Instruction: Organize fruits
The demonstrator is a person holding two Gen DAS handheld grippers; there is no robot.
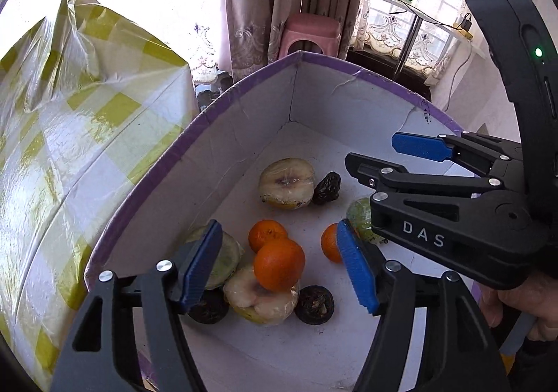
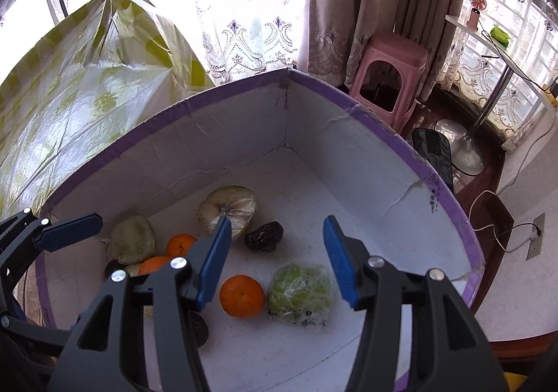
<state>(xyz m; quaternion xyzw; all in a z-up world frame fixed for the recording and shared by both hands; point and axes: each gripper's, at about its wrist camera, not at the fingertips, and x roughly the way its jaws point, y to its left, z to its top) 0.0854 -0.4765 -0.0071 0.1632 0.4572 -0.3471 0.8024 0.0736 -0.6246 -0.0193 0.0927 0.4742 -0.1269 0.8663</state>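
A white cardboard box with a purple rim (image 1: 244, 85) (image 2: 348, 102) holds the fruit. In the left wrist view my left gripper (image 1: 279, 266) is open above an orange (image 1: 279, 264) that rests on a wrapped pale fruit half (image 1: 258, 301). Two more oranges (image 1: 265, 233) (image 1: 329, 242), another wrapped half (image 1: 286, 183) and dark dried fruits (image 1: 314, 305) (image 1: 326, 188) lie around. My right gripper (image 2: 277, 259) is open and empty above an orange (image 2: 241, 296) and a wrapped green fruit (image 2: 300, 292); it also shows in the left wrist view (image 1: 376, 156).
A yellow-checked plastic bag (image 1: 69, 120) (image 2: 87, 95) stands left of the box. A pink stool (image 2: 387, 75) stands beyond the box's far corner by the curtains. A white side table (image 1: 411, 5) with a small fan is at the window.
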